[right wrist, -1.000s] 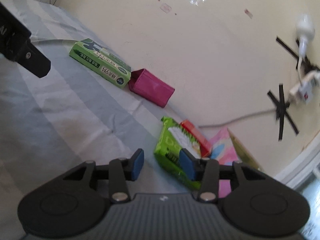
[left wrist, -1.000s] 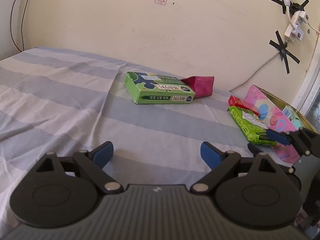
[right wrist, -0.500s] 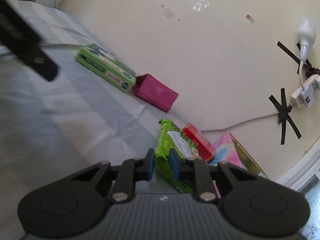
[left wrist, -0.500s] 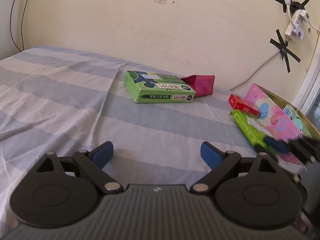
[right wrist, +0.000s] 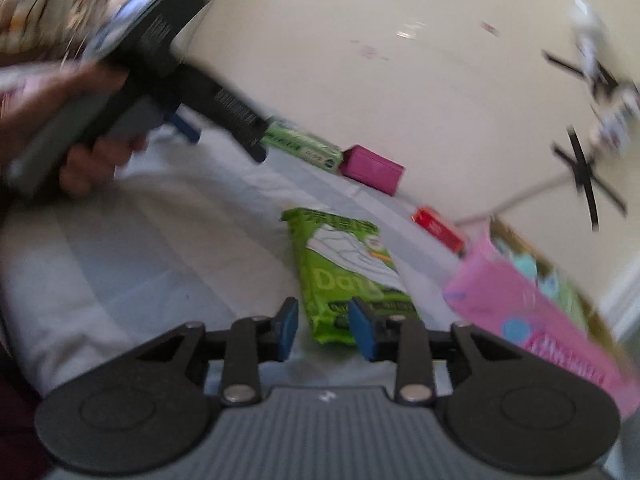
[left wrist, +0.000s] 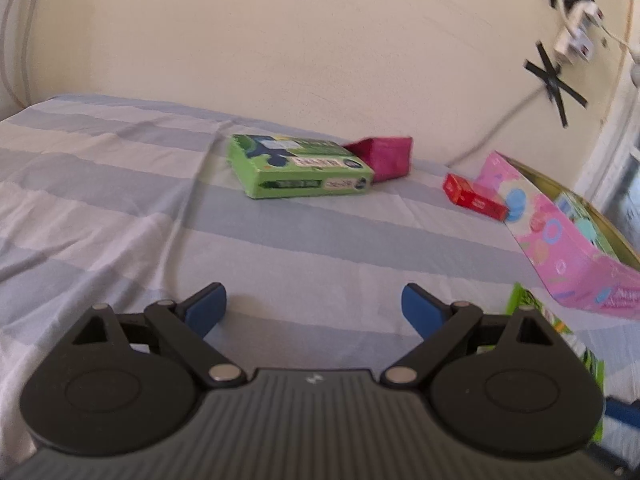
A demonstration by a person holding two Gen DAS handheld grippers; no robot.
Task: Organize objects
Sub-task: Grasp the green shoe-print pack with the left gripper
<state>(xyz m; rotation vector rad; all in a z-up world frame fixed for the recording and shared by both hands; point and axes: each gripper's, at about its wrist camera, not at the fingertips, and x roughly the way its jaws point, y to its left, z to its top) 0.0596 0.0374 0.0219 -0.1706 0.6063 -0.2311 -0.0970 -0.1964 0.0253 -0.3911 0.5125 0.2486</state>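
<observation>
A: What are the right tongs [right wrist: 323, 328] doing?

B: They are squeezing the near end of the lime green packet [right wrist: 345, 273]. The blue pads are sitting narrow, one on each side of it. I think they are holding it at the end so the rest can hang out in front and be easy to steer.

A: Where is the packet?

B: It is out in front of the right tongs, over the striped bed sheet [left wrist: 120, 208], close beside the pink box [right wrist: 536, 316]. I cannot tell if it is touching the sheet or lifted a bit (the picture is blurry).

A: And the left tongs [left wrist: 314, 306]?

B: They are standing wide open with nothing between them. They are hovering low over the sheet, maybe waiting for a turn.

A: What else is lying on the bed?

B: A green box [left wrist: 298, 168] is lying flat near the wall, with a dark pink box [left wrist: 384, 156] touching its far corner. A small red box [left wrist: 474, 198] is lying just beside the pink box.

A: Why is the pink box over at the side?

B: I am guessing that side is where things are getting gathered, since a tray edge [left wrist: 548, 178] is showing behind it.
</observation>
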